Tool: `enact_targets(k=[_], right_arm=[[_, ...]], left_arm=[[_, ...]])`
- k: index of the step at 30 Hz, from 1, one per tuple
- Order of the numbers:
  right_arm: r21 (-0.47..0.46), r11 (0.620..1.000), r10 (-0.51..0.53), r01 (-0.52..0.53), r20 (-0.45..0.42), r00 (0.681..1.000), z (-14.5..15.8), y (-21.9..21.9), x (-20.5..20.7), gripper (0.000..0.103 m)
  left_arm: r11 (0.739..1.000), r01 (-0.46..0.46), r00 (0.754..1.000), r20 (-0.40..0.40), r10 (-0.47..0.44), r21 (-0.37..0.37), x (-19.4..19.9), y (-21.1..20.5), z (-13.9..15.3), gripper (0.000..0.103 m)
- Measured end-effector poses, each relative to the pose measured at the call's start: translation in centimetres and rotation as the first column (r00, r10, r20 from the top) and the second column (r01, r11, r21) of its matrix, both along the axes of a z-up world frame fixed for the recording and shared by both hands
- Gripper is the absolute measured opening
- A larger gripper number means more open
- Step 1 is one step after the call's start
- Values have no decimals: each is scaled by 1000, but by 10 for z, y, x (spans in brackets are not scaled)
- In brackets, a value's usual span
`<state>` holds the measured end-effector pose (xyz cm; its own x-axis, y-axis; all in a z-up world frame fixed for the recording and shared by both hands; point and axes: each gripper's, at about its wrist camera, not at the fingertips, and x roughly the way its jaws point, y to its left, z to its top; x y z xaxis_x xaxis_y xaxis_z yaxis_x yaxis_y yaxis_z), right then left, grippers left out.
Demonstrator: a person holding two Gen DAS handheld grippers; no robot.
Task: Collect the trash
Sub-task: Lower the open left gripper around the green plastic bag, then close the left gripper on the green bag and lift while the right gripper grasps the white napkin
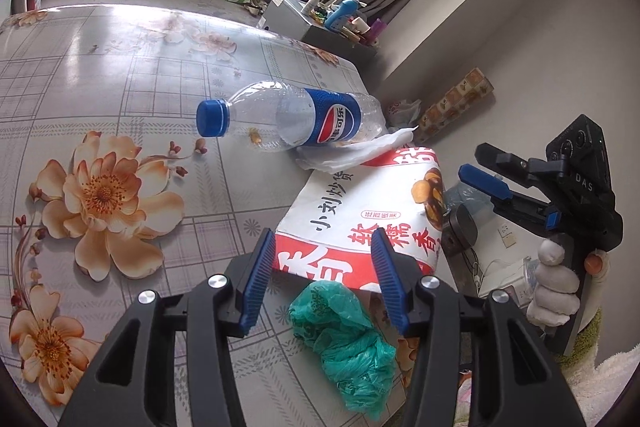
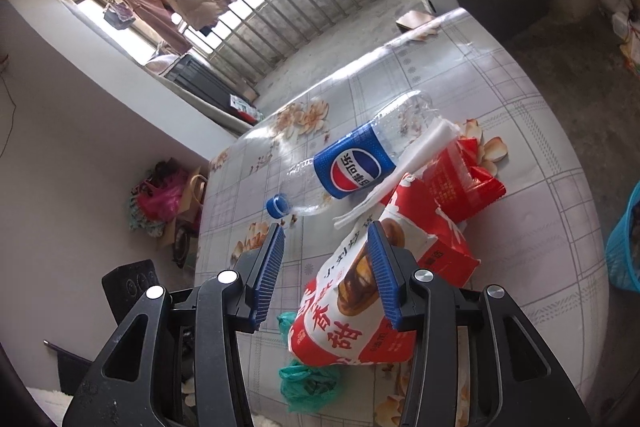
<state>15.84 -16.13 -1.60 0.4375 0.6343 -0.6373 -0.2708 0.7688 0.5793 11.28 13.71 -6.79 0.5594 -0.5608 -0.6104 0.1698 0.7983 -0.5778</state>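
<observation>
An empty Pepsi bottle (image 1: pixel 292 119) with a blue cap lies on its side on the floral table (image 1: pixel 120 75). It rests on a white tissue (image 1: pixel 360 149). A red-and-white snack bag (image 1: pixel 368 211) lies beside it, and a crumpled green plastic bag (image 1: pixel 344 339) lies at the near edge. My left gripper (image 1: pixel 324 279) is open above the green bag and the snack bag's end. My right gripper (image 2: pixel 326 269) is open over the snack bag (image 2: pixel 360 303), with the bottle (image 2: pixel 352 159) and tissue (image 2: pixel 400 167) beyond. The right gripper also shows in the left wrist view (image 1: pixel 490 167), off the table's right edge.
A second red wrapper (image 2: pixel 460 183) lies behind the snack bag. A blue mesh basket (image 2: pixel 626 243) stands off the table's right side. A cluttered cabinet (image 1: pixel 320 23) stands beyond the far edge. Bags (image 2: pixel 160 199) sit on the floor by the wall.
</observation>
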Motion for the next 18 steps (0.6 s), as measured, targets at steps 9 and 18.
enact_targets(k=[9,18], right_arm=[[-39,999,-2,4,37,999,-8,-24,-44,44],[-52,993,100,-103,-54,994,-41,-9,-70,44]], left_arm=[[998,60,997,-39,-59,11,-29,-7,-2,54],[992,125,988,-93,-121,33,-47,-37,-12,58]])
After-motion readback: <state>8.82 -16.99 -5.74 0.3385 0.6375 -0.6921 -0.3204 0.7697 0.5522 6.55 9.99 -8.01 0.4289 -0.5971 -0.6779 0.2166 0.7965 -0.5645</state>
